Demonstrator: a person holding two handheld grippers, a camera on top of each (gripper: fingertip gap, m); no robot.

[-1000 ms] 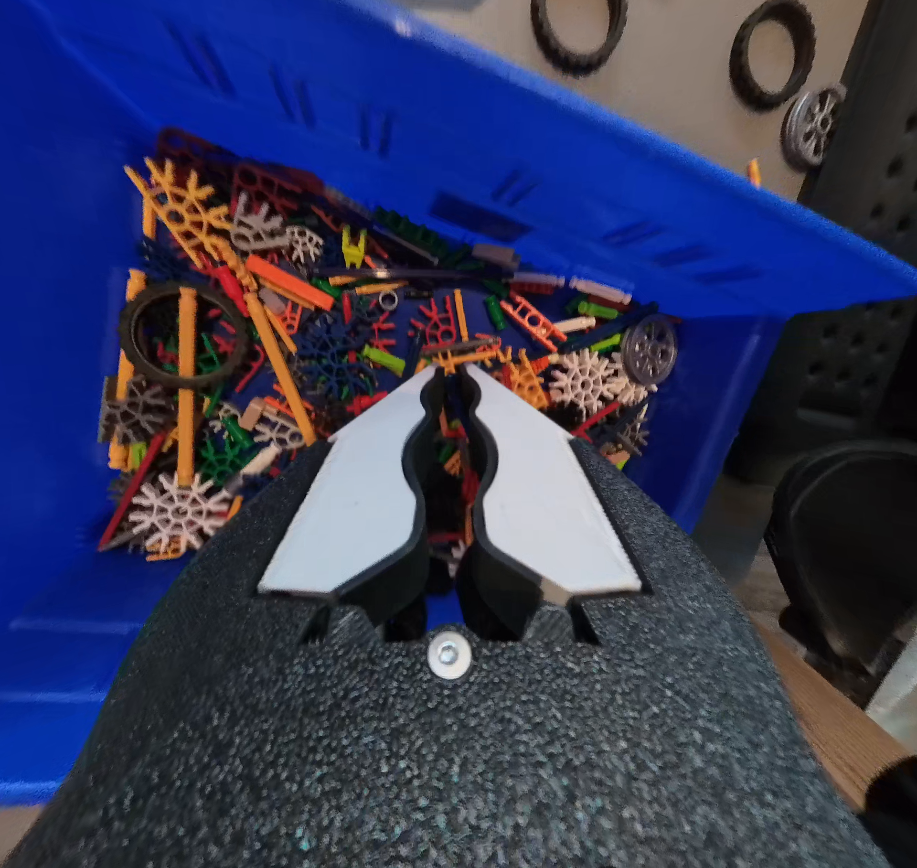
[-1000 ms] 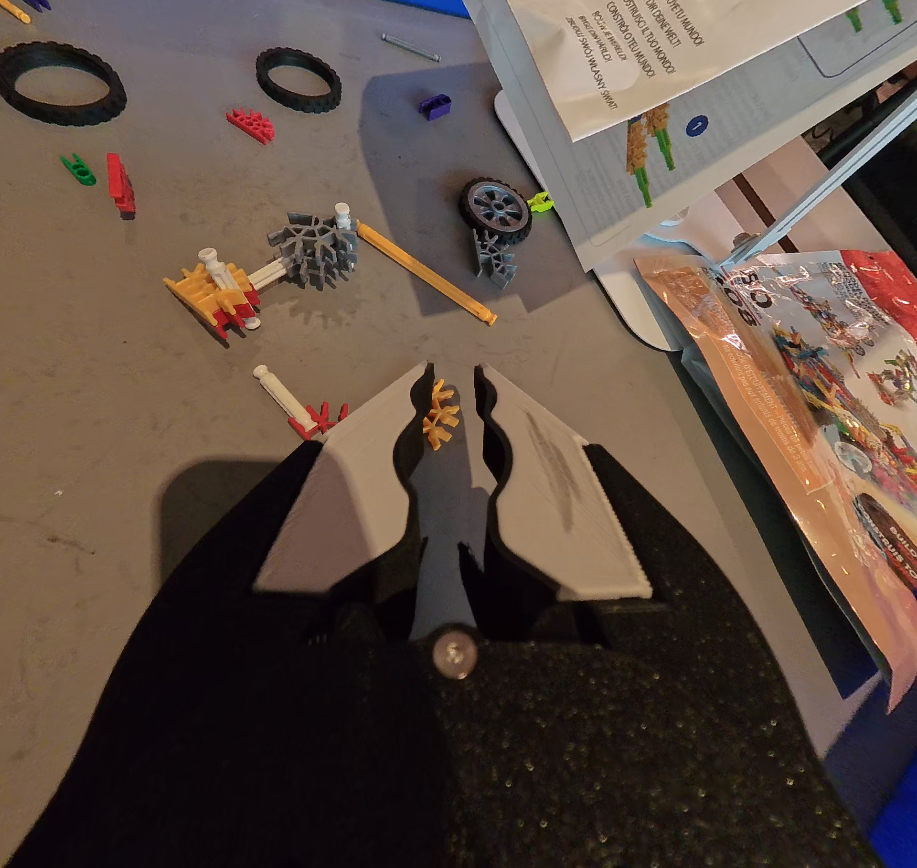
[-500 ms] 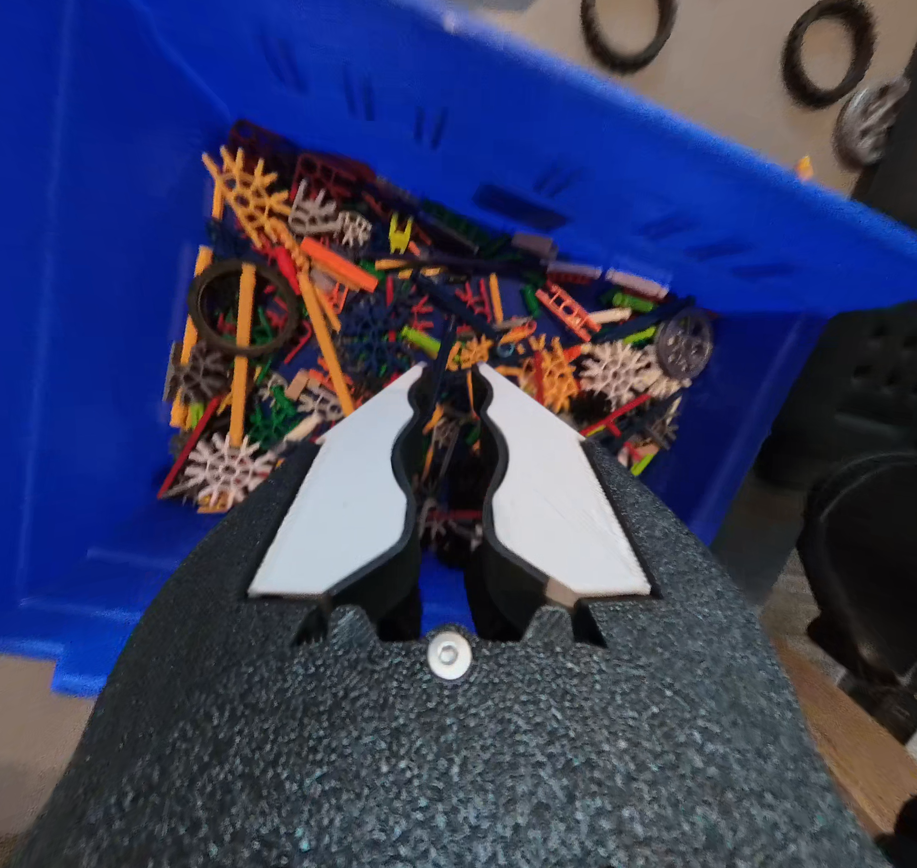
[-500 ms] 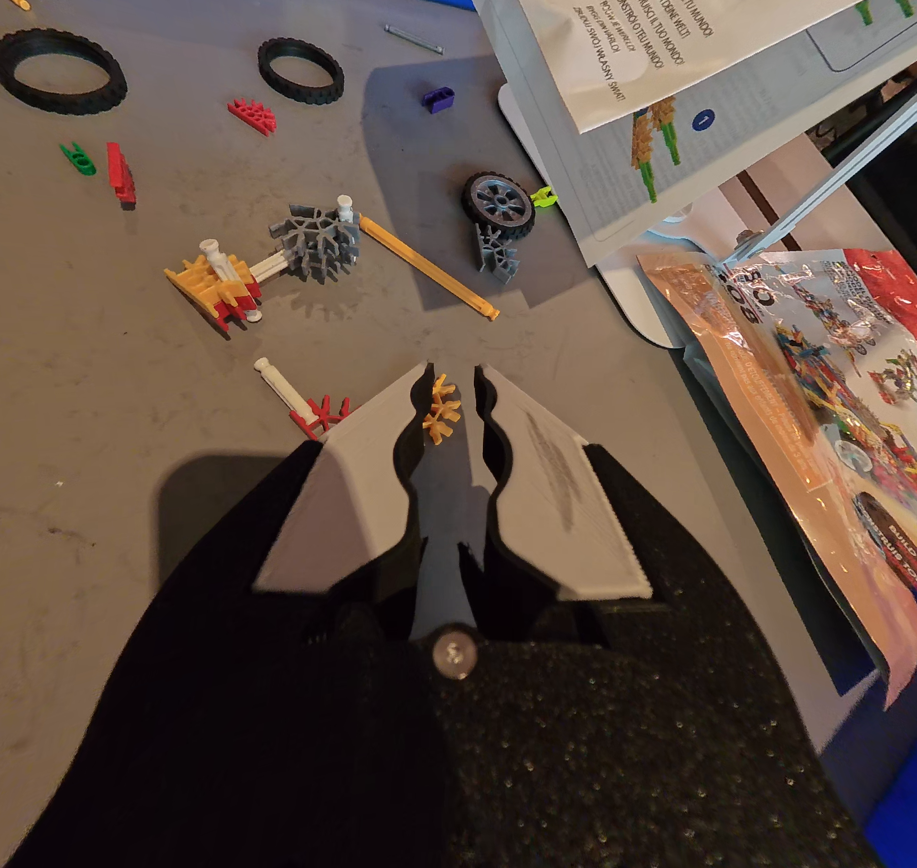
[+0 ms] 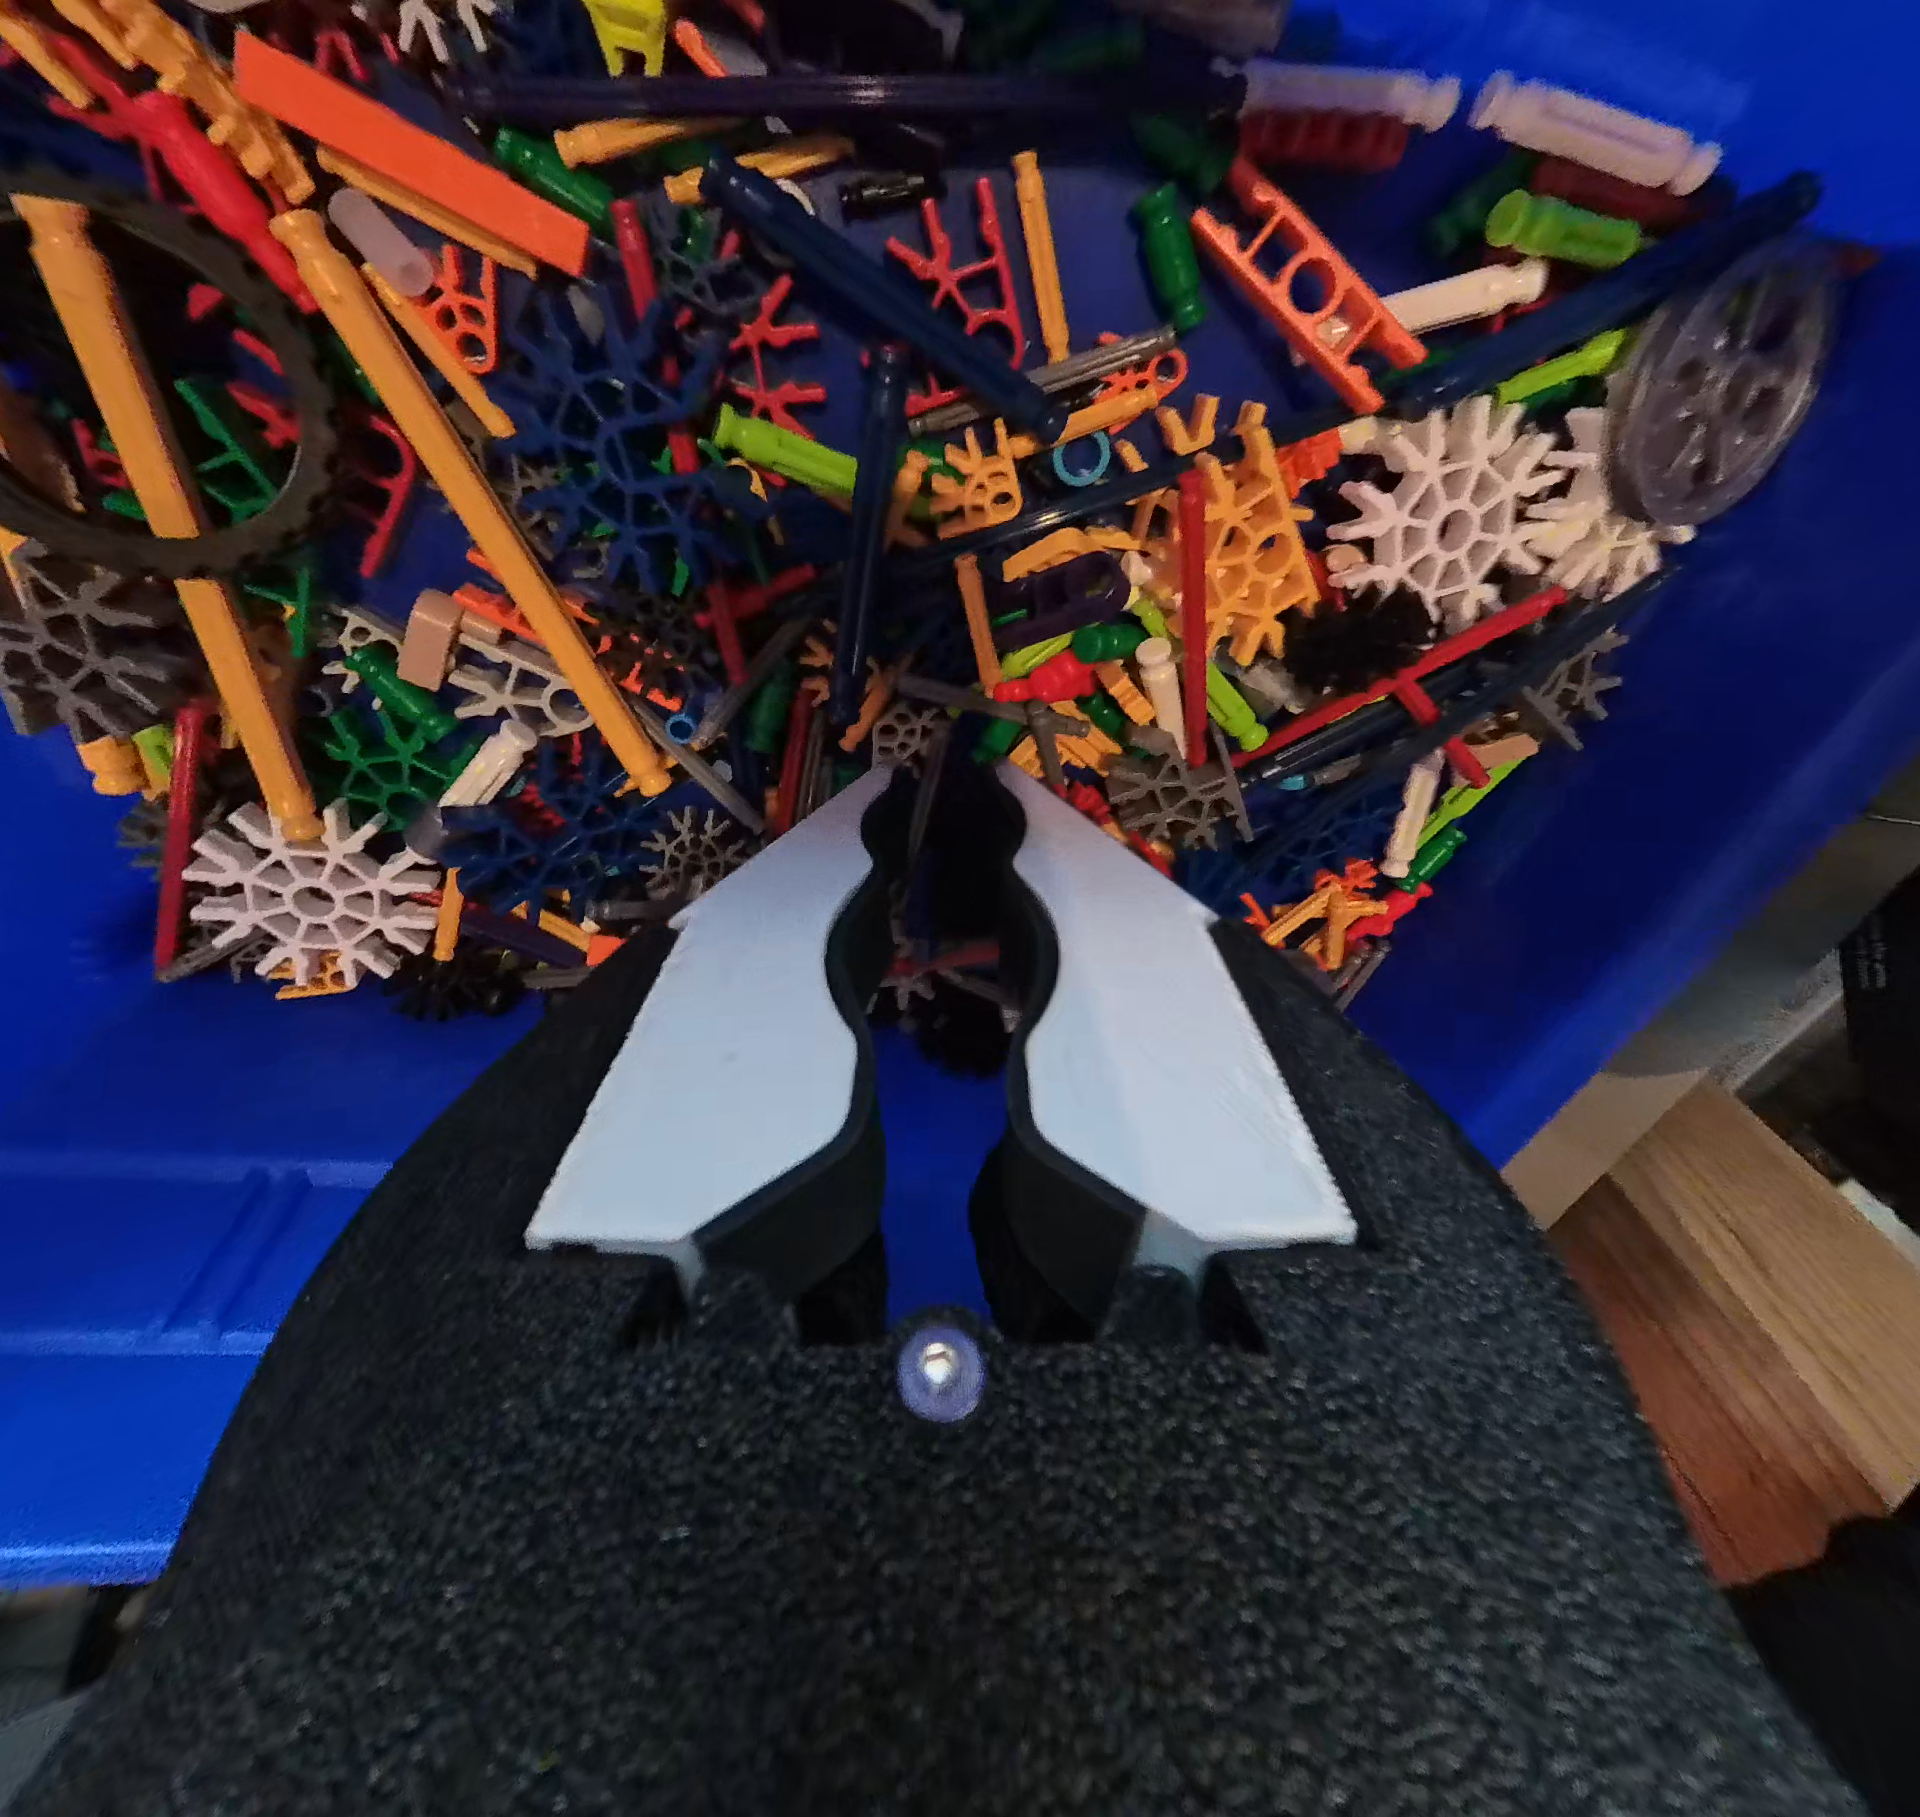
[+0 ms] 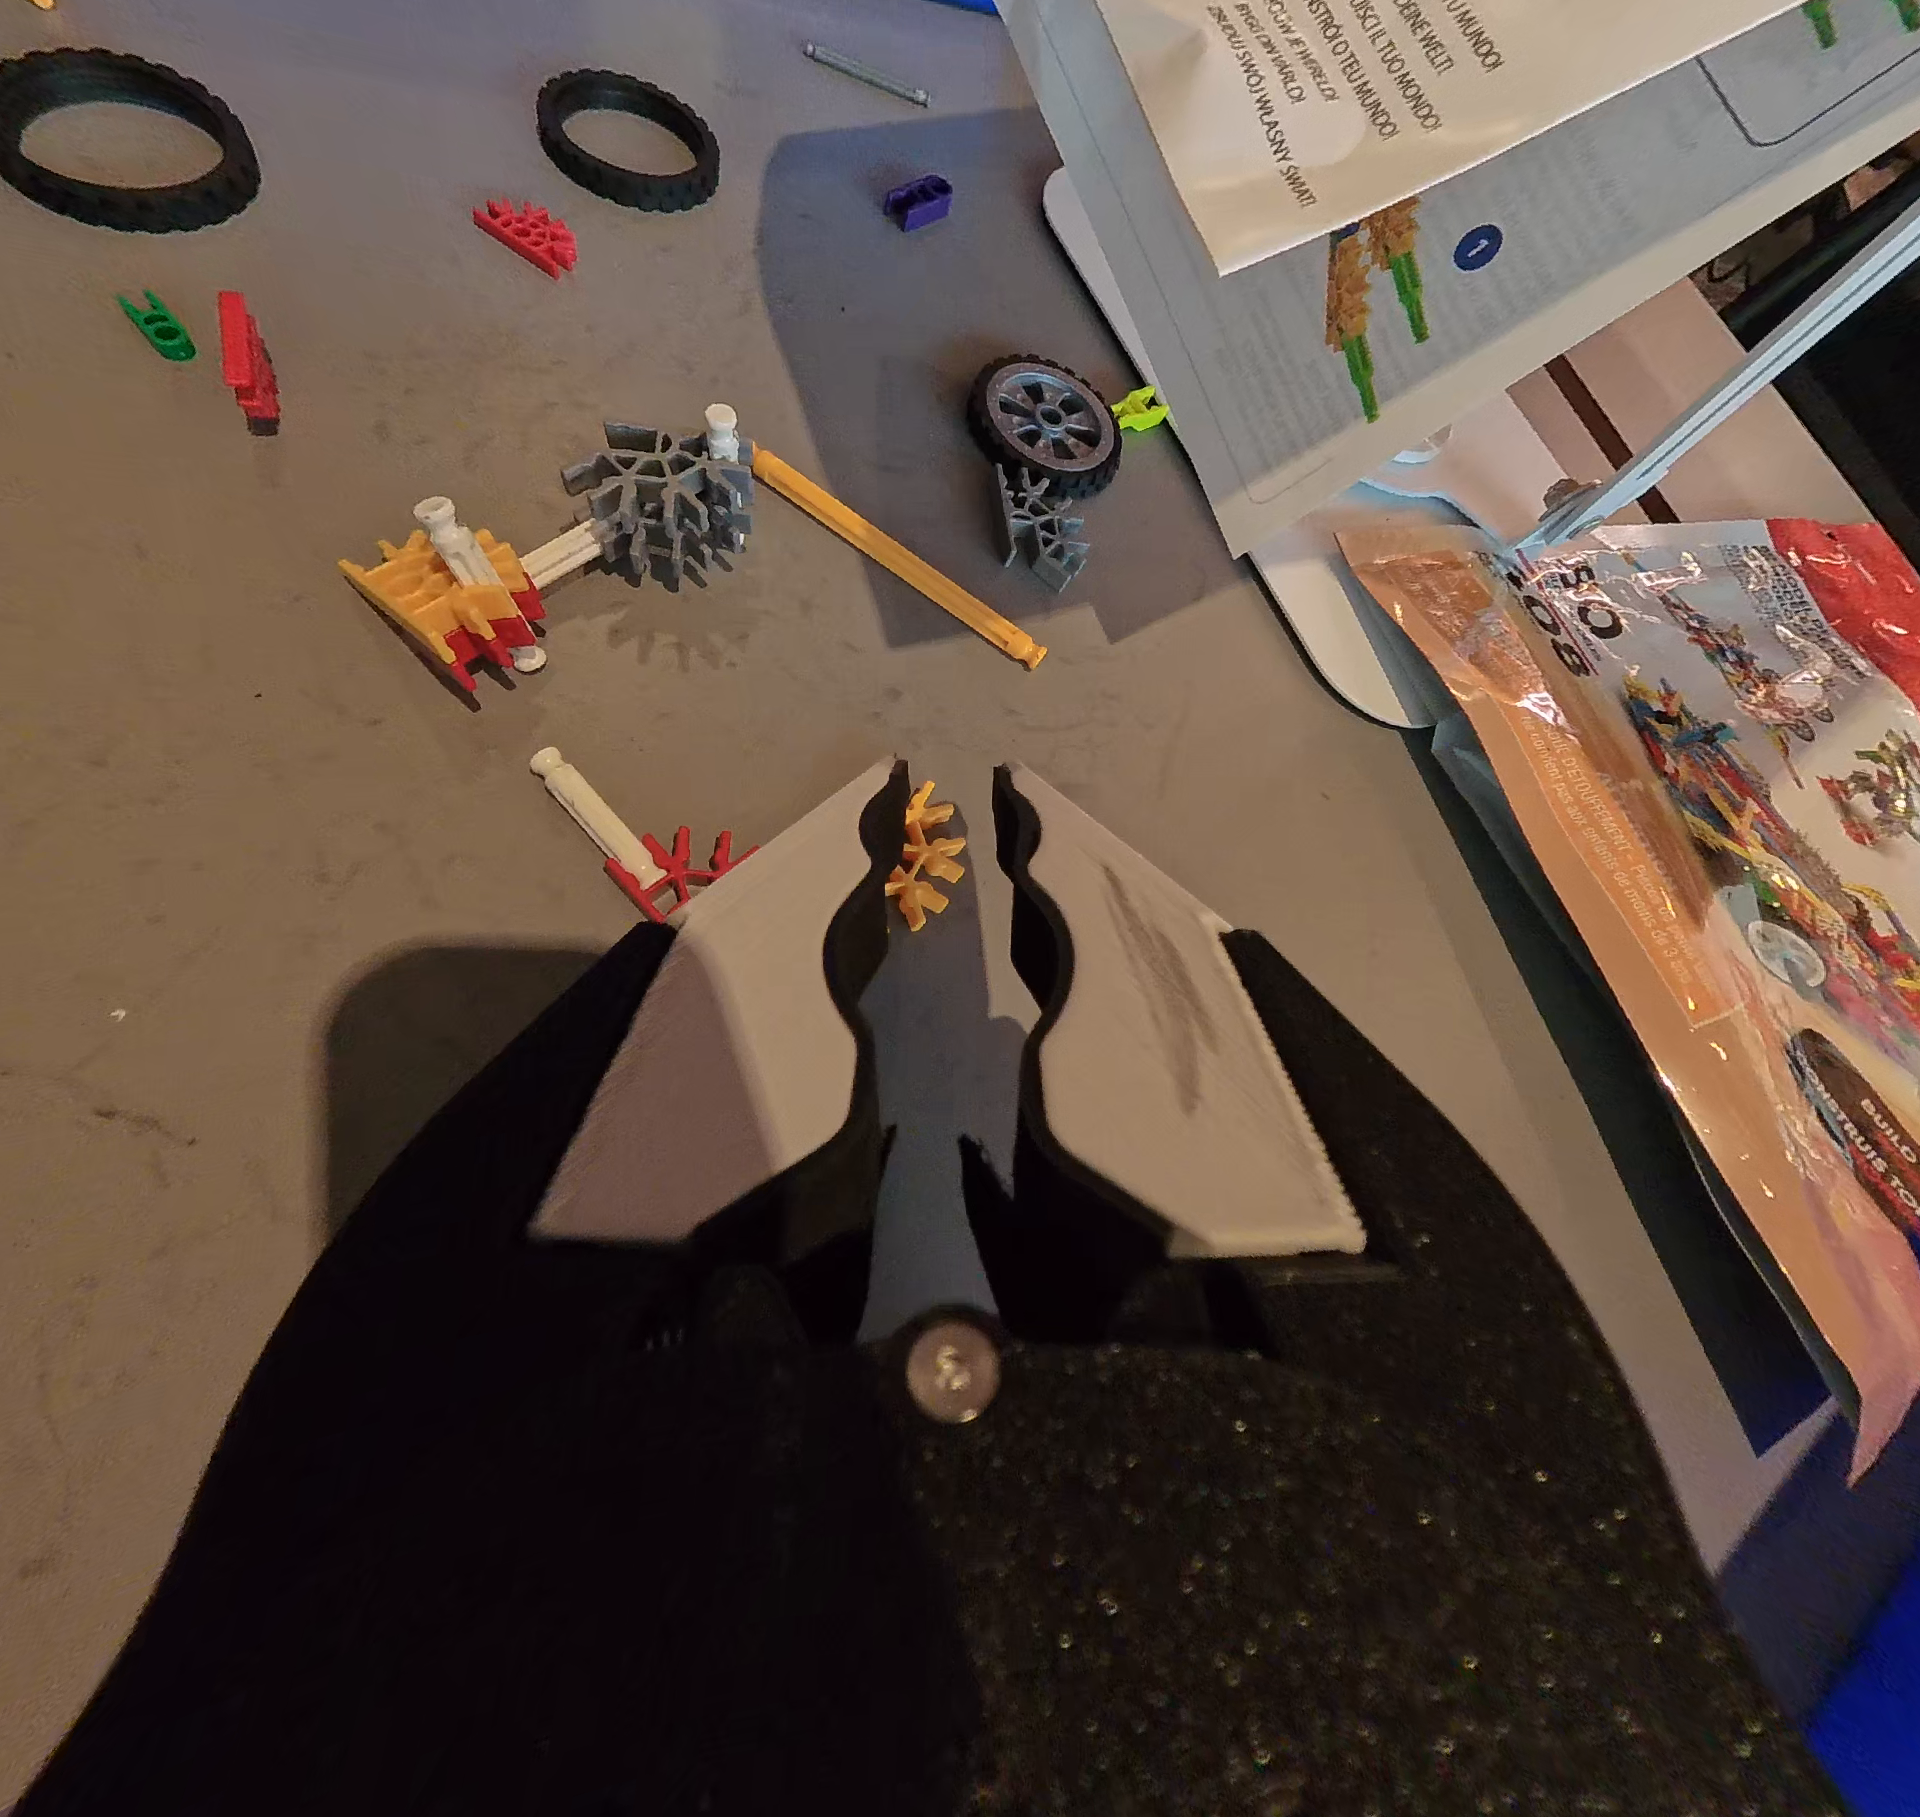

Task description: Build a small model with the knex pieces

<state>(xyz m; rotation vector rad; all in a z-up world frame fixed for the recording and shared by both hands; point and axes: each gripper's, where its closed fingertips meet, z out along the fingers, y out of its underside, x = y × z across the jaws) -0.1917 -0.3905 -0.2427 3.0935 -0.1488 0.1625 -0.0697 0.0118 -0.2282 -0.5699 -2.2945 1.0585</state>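
My left gripper [image 5: 943, 775] is open a narrow gap and sits low inside a blue bin [image 5: 208, 1196]. Its tips are just above a heap of coloured construction rods and connectors [image 5: 935, 520]. I see nothing gripped between its jaws. My right gripper [image 6: 948, 768] is open above a grey table [image 6: 260, 936]. A small orange snowflake connector [image 6: 923, 853] shows between its fingers, close to the left one, and seems to lie on the table. A red connector with a white rod [image 6: 665, 853] lies just left of the left finger.
On the table lie a yellow, red and grey assembly [image 6: 540, 562], an orange rod [image 6: 894, 572], a grey wheel [image 6: 1044, 427], two black tyres [image 6: 629, 141] and small loose pieces. Booklets [image 6: 1455, 105] and a plastic bag [image 6: 1714, 780] lie at the right. Wooden boards [image 5: 1714, 1352] stand beside the bin.
My left gripper has moved down into the bin, close to the heap, and its jaws have opened a little. The right gripper has stayed still.
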